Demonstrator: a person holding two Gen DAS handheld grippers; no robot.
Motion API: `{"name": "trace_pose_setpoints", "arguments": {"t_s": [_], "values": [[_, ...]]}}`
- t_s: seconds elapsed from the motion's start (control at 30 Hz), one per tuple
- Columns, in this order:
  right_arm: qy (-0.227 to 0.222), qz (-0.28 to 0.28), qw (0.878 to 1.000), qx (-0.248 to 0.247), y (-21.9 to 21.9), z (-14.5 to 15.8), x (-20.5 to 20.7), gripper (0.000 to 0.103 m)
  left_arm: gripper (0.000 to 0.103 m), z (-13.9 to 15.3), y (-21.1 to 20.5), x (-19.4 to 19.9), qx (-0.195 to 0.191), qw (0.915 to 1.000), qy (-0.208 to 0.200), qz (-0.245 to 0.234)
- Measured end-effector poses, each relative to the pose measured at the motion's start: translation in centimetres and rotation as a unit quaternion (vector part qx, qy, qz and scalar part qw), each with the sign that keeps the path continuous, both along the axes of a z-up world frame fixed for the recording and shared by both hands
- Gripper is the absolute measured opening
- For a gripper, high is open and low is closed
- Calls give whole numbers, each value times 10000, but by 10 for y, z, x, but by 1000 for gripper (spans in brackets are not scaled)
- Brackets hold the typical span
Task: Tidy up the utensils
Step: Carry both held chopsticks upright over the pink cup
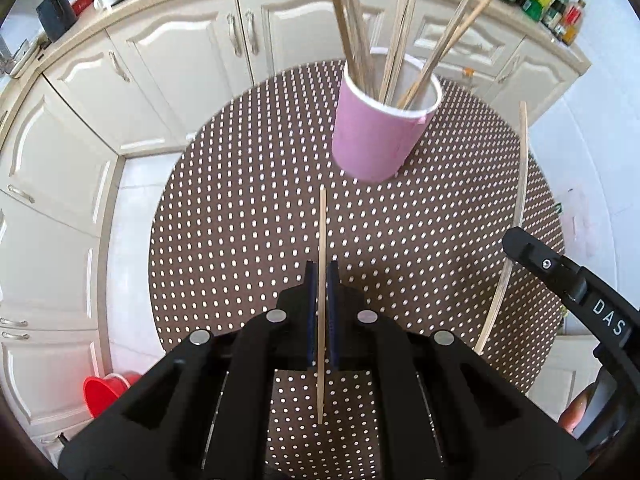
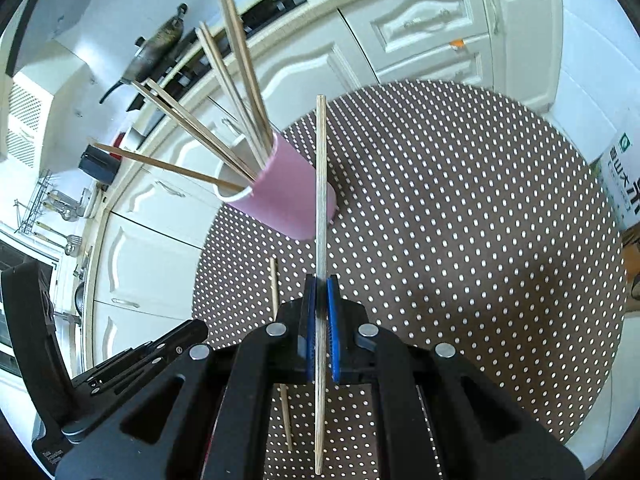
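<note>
A pink cup [image 1: 378, 136] stands on a round brown dotted table [image 1: 248, 216] and holds several wooden chopsticks [image 1: 352, 28]. My left gripper [image 1: 321, 276] is shut on a single chopstick [image 1: 322, 232] that points toward the cup, just short of it. My right gripper [image 2: 321, 286] is shut on another chopstick [image 2: 321, 184], held above the table with its tip beside the cup [image 2: 280, 200]. In the left wrist view the right gripper's chopstick [image 1: 522, 184] shows at the right. In the right wrist view the left gripper's chopstick [image 2: 274, 288] shows at lower left.
White kitchen cabinets [image 1: 160, 64] curve around the table. The counter holds bottles [image 1: 556, 0] at the far right. A red bucket [image 1: 104, 394] stands on the floor at lower left. A pan [image 2: 160, 44] sits on the stove. A box [image 2: 624, 184] stands right of the table.
</note>
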State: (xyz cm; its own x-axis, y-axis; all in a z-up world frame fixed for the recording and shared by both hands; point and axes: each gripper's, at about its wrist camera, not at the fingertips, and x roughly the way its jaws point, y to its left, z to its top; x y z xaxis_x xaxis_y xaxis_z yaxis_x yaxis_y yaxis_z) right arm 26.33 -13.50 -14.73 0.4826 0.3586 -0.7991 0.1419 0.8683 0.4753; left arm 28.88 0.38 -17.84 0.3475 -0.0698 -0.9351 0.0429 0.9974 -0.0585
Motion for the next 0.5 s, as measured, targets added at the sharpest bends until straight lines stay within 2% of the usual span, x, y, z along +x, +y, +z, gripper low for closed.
{"name": "trace_pose_setpoints", "arguments": {"t_s": [0.1, 0.2, 0.3, 0.33, 0.37, 0.4, 0.5], "values": [[-13, 36, 10000, -10, -2, -2, -2, 5, 6, -1, 1, 4, -8, 10000, -14, 9], [70, 46, 10000, -10, -4, -6, -4, 5, 7, -14, 7, 5, -339, 9989, 307, -67], [172, 53, 9998, -91, -4, -13, -8, 5, 11, -29, 10, 8, -362, 9977, 573, -84], [198, 46, 9997, -100, -4, -14, -8, 5, 25, -33, 9, 8, -337, 9973, 638, -108], [235, 34, 9997, -98, -5, -18, -9, 5, 47, -37, 8, 8, -353, 9969, 686, -120], [287, 15, 9995, -93, -6, -22, -9, 5, 56, -39, 8, 7, -427, 9970, 640, -93], [404, -26, 9991, -98, -11, -29, -8, 5, 56, -45, 7, 8, -395, 9973, 620, -82]]}}
